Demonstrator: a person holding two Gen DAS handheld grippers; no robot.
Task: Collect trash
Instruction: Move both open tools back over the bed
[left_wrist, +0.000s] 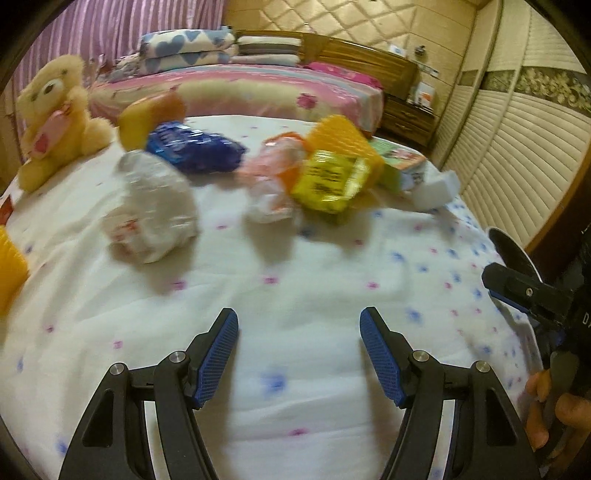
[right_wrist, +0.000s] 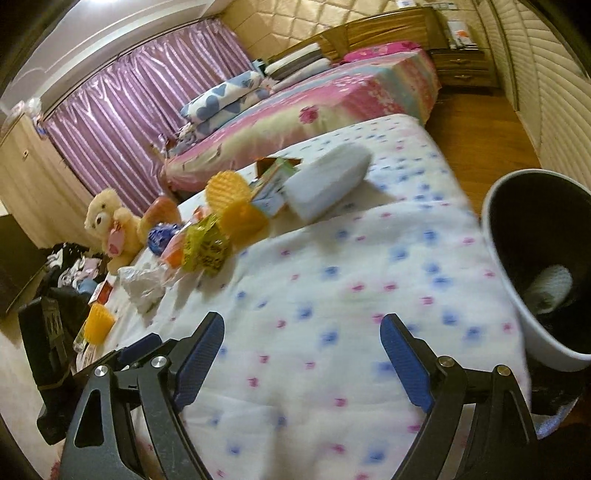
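Observation:
Trash lies on a white flowered bedsheet: a crumpled white plastic bag, a blue wrapper, a pink and white wrapper and a yellow packet. My left gripper is open and empty above the sheet, well short of them. My right gripper is open and empty over the sheet; it also shows at the right edge of the left wrist view. A white bin with a black inside stands at the bed's right edge, with something white in it.
A teddy bear, yellow ridged cups, a white box and a green box also lie on the bed. A pink quilt and pillows lie behind. Wardrobe doors stand right. Clothes lie left.

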